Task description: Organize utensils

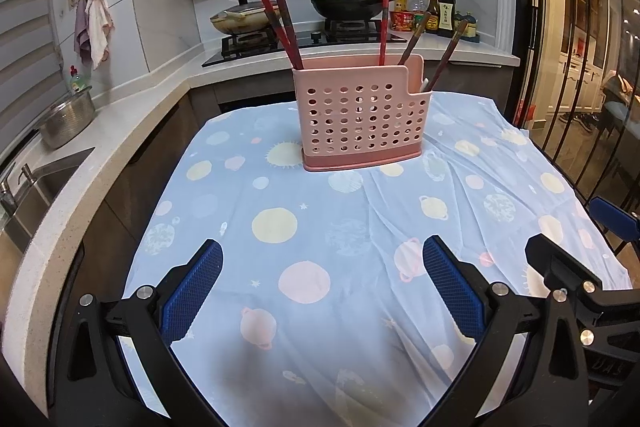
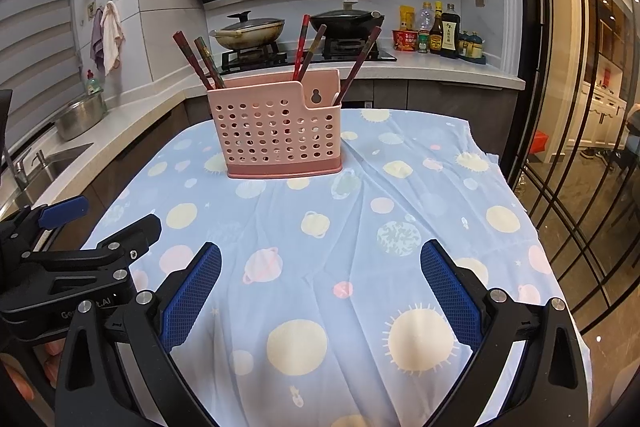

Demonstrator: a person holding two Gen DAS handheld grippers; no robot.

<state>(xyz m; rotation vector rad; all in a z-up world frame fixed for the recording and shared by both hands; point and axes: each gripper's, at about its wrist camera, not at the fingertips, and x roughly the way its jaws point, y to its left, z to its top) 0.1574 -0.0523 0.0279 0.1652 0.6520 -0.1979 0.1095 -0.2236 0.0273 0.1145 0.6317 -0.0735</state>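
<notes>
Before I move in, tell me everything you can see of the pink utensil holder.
The pink utensil holder looks like plastic: a front wall perforated with round holes, a darker pink base, a taller back wall with a keyhole hanging slot, and a lower stepped section on its right. It stands upright on the planet-print tablecloth, toward the table's far side. Five chopsticks lean out of it: two at the left, the rest toward the right, beside something white I cannot identify. Neither gripper touches it.

One pink utensil holder (image 1: 362, 115) stands on the one planet-print cloth (image 1: 320, 227). Five chopsticks (image 1: 289, 31) poke out of it. Two lidded pans (image 1: 240, 15) sit on the stove, two rags (image 1: 94, 23) hang, two grippers are in view, the left gripper (image 1: 322, 291) and the right gripper (image 2: 320, 291).
</notes>
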